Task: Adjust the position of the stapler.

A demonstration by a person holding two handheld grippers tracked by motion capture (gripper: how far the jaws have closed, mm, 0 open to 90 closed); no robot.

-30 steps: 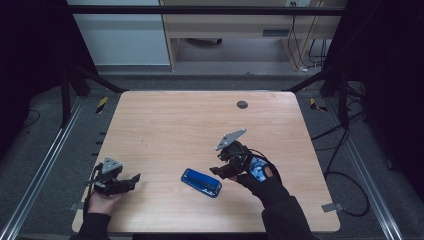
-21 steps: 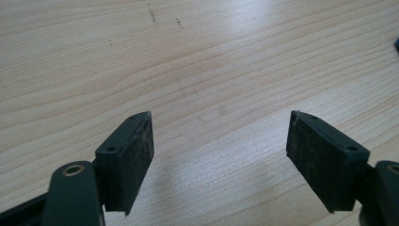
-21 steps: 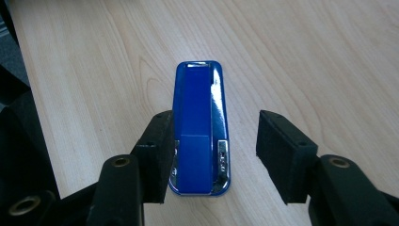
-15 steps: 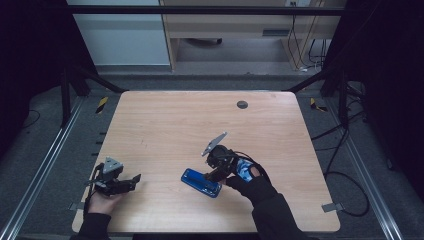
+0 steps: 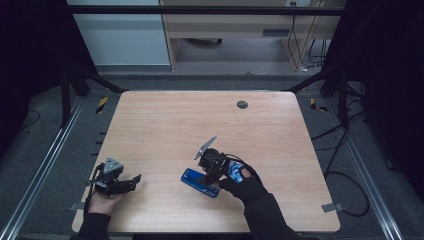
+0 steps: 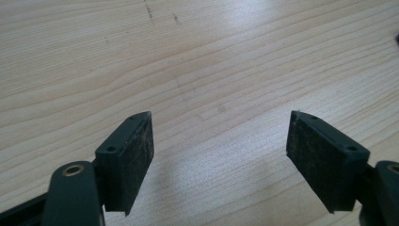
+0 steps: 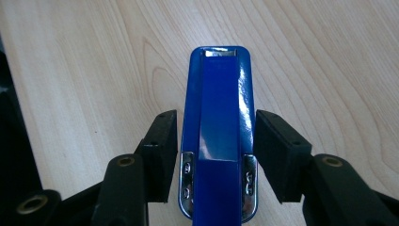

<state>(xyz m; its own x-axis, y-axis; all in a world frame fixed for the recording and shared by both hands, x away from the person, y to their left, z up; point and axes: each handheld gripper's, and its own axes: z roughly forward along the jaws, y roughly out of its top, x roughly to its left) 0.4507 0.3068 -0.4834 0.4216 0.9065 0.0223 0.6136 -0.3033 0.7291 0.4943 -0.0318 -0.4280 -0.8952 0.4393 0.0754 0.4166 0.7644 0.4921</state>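
One pale wood table with rounded corners carries everything; its grain runs plain and bare, with a small dark round plug near the far edge. Around it run metal rails, grey floor, loose cables at the right, and a desk and a light panel beyond the far edge; the sides of the room are dark.

A blue stapler lies flat near the near edge, a little right of the middle. The right gripper stands over it, jaws half-wide and just closing, one on each side of the stapler; in the right gripper view narrow gaps remain, so the pads do not press yet. The stapler's near end is cut off there.

The left gripper rests at the near left corner, its jaws wide over bare wood. Both sleeves are cut off by the bottom of the high view.
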